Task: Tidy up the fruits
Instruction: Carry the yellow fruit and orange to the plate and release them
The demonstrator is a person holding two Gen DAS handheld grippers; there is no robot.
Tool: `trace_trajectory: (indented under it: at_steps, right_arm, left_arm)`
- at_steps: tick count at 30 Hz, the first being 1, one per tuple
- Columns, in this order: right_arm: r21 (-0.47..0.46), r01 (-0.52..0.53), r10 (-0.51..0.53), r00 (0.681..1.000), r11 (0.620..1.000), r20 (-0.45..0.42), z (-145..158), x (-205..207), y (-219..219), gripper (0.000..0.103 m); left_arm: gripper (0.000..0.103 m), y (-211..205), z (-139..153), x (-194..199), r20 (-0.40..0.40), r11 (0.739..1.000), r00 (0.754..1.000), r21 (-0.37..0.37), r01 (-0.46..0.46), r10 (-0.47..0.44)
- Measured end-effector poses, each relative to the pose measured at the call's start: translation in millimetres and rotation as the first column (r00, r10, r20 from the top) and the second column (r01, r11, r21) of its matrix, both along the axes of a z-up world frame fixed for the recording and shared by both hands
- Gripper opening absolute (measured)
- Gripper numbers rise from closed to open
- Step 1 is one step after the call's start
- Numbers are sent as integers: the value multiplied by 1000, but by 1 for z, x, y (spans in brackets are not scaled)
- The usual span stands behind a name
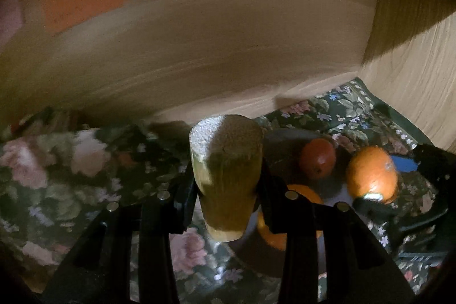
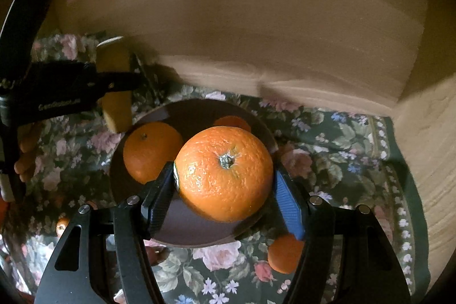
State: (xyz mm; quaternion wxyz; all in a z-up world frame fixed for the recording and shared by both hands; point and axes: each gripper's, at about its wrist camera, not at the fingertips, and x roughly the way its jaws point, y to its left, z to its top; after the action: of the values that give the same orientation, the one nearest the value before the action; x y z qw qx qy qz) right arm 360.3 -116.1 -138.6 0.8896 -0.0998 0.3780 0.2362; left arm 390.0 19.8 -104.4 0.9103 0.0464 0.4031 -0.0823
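The right gripper is clamping a large orange between its two fingers, the jaws spread wide to the fruit's full width; the orange is showing bright, pebbled, glossy skin, a grey-green stem scar facing the camera and a sliver of sticker at its left edge. It is hanging over a dark round plate that is lying on a floral cloth. On the plate behind it, a second orange is sitting at the left with its stem dimple up, and a third fruit is peeking out at the far rim. Another small orange is resting on the cloth just off the plate's near edge. The left gripper is pinching a yellowish-green cylindrical piece with a pale, grainy cut end, held above the cloth beside the plate. Farther back, a pale wooden wall is closing the scene.
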Motion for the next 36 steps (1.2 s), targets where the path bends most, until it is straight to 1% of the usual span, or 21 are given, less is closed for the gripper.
trace_trajectory:
  at_steps: [2, 7, 10, 15, 17, 19, 20, 23, 26, 29, 31, 32, 36]
  right_arm:
    - [-7, -5, 5, 1000, 1000, -15, -5, 4, 2, 64]
    - [-26, -12, 11, 999, 1000, -46, -16, 11, 7, 64]
    - [-38, -16, 13, 998, 999, -64, -22, 14, 9, 64]
    - [-37, -24, 22, 997, 999, -74, -24, 14, 9, 64]
    - [-41, -23, 20, 997, 999, -75, -24, 13, 10, 64]
    - [-47, -23, 19, 997, 999, -77, -23, 13, 10, 64]
    - [-45, -22, 19, 997, 999, -69, -22, 13, 11, 65]
    - [-26, -22, 21, 999, 999, -35, -11, 8, 9, 68]
    - [-22, -11, 11, 1000, 1000, 20, 2, -2, 5, 73]
    - [-1, -5, 5, 999, 1000, 53, 17, -12, -3, 73]
    - [5, 8, -8, 997, 1000, 78, 26, -19, -10, 73]
    - [10, 16, -17, 996, 1000, 89, 31, -23, -15, 73]
    - [48, 29, -33, 995, 998, 89, 41, -39, -30, 73]
  left_arm:
    - [38, -5, -5, 8, -24, 1000, 1000, -9, 11, -11]
    - [38, -17, -14, 22, -27, 999, 1000, 39, 15, -14]
    - [40, -20, -17, 28, -47, 999, 998, 23, 29, -28]
    - [41, -23, -23, 32, -59, 999, 998, 21, 36, -35]
    - [46, -23, -22, 32, -65, 999, 997, 3, 43, -43]
    - [57, -24, -18, 28, -64, 999, 997, -14, 50, -51]
    - [58, -26, -17, 27, -55, 999, 997, -14, 50, -51]
    - [58, -27, -7, 15, -18, 999, 999, 3, 42, -42]
    - [58, -22, 5, 0, 4, 999, 999, -10, 32, -32]
    - [60, -19, 15, -17, 32, 1000, 999, -16, 24, -24]
    - [65, -16, 22, -31, 54, 1000, 998, -15, 14, -13]
    - [66, -13, 25, -38, 66, 1000, 998, -13, 7, -7]
    - [68, -6, 28, -66, 91, 1000, 996, 9, -12, 11]
